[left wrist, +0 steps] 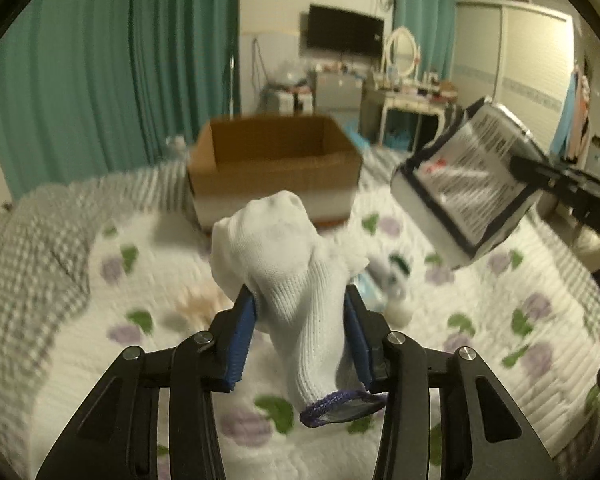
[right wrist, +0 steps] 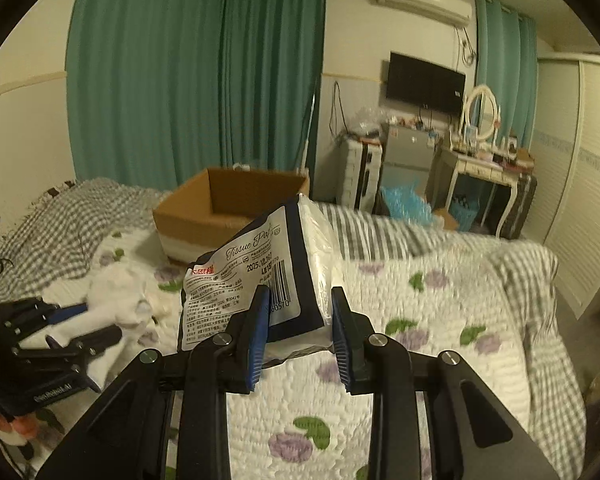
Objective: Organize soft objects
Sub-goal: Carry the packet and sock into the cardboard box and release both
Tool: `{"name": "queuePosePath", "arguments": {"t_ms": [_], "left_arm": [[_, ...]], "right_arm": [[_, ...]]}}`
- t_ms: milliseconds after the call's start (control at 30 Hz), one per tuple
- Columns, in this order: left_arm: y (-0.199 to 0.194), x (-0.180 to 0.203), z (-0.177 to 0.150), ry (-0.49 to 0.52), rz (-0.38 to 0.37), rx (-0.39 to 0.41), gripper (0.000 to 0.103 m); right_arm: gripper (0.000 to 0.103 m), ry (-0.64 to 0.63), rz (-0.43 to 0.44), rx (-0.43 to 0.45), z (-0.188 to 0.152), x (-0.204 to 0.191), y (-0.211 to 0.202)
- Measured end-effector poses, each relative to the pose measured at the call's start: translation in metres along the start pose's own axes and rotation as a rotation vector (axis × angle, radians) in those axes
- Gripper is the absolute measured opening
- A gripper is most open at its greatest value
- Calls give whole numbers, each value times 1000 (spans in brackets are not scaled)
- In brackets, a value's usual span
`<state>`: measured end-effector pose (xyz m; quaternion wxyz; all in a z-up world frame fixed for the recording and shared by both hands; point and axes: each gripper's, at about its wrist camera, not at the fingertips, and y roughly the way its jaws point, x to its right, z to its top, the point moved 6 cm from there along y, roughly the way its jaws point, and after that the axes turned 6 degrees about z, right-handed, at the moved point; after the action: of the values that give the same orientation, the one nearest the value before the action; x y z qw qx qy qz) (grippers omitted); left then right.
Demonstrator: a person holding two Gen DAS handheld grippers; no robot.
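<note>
My left gripper (left wrist: 300,300) is shut on a white sock (left wrist: 292,268) with a purple cuff and holds it above the flowered quilt. My right gripper (right wrist: 300,300) is shut on a tissue pack (right wrist: 260,276) in a white and dark blue wrapper, held up over the bed. The tissue pack also shows in the left wrist view (left wrist: 464,184) at the right, in the right gripper. The left gripper and the sock (right wrist: 116,300) show at the left of the right wrist view. An open cardboard box (left wrist: 272,160) stands on the bed beyond both; it also shows in the right wrist view (right wrist: 228,208).
The bed has a white flowered quilt (right wrist: 420,320) and a grey checked blanket (right wrist: 60,232). Small soft items (left wrist: 396,276) lie blurred on the quilt behind the sock. Green curtains (right wrist: 196,68), a small fridge (right wrist: 408,156) and a dressing table (right wrist: 484,168) stand beyond the bed.
</note>
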<state>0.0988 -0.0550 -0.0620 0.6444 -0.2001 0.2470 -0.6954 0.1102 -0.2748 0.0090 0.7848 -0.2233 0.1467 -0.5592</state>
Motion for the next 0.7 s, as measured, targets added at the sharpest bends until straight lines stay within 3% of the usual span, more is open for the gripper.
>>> {"name": "queuePosePath", "arguments": {"t_ms": [133,367,533,700], "left_arm": [[-8,-10,37,41,50,74,42],[15,-27,99,40,47,136,42],[62,-40,125,41,55,112,42],[109,-51,137,75,56,83,42]], "right_arm": [[29,-39,-1,40,33,-6,-3],[29,-32,30,105,96,-6,20],[29,-7,84,82,125,-8,77],[29,8,116,20,133,1,149]]}}
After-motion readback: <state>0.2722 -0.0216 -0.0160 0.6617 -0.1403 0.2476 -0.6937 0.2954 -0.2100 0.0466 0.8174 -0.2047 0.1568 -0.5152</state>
